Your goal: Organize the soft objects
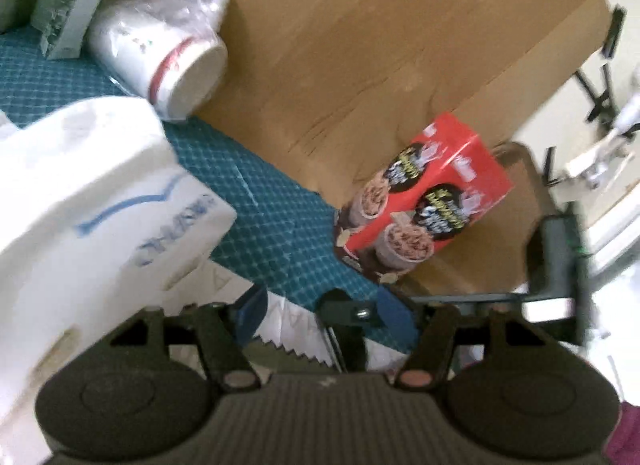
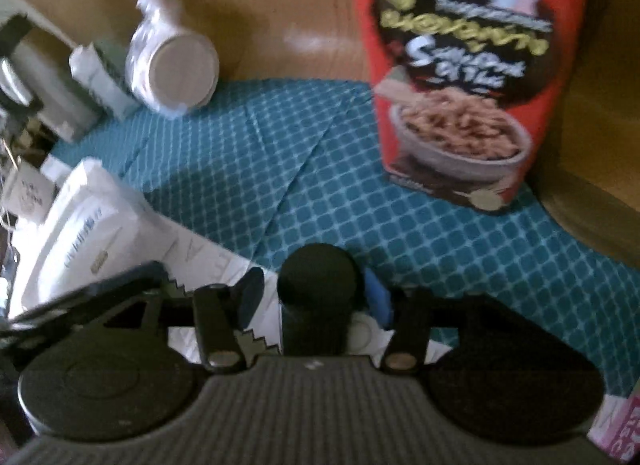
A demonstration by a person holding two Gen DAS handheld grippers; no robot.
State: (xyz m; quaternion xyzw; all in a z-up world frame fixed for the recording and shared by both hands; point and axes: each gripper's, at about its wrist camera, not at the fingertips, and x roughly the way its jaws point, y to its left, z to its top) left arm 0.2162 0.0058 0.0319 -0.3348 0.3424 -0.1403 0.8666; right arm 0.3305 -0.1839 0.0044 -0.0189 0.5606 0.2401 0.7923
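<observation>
A teal checked cloth lies flat inside a cardboard box; it also shows in the right wrist view. A white soft pack with blue print rests on its left side, also in the right wrist view. My left gripper stands open just above the cloth's near edge and a white zigzag-edged sheet, its blue pads apart. My right gripper stands open over the same sheet, with a dark round part between its fingers.
A red cereal box stands at the cloth's right end, large in the right wrist view. A plastic-wrapped stack of white cups lies on its side at the back left. The cardboard box wall rises behind. A pink item sits at lower right.
</observation>
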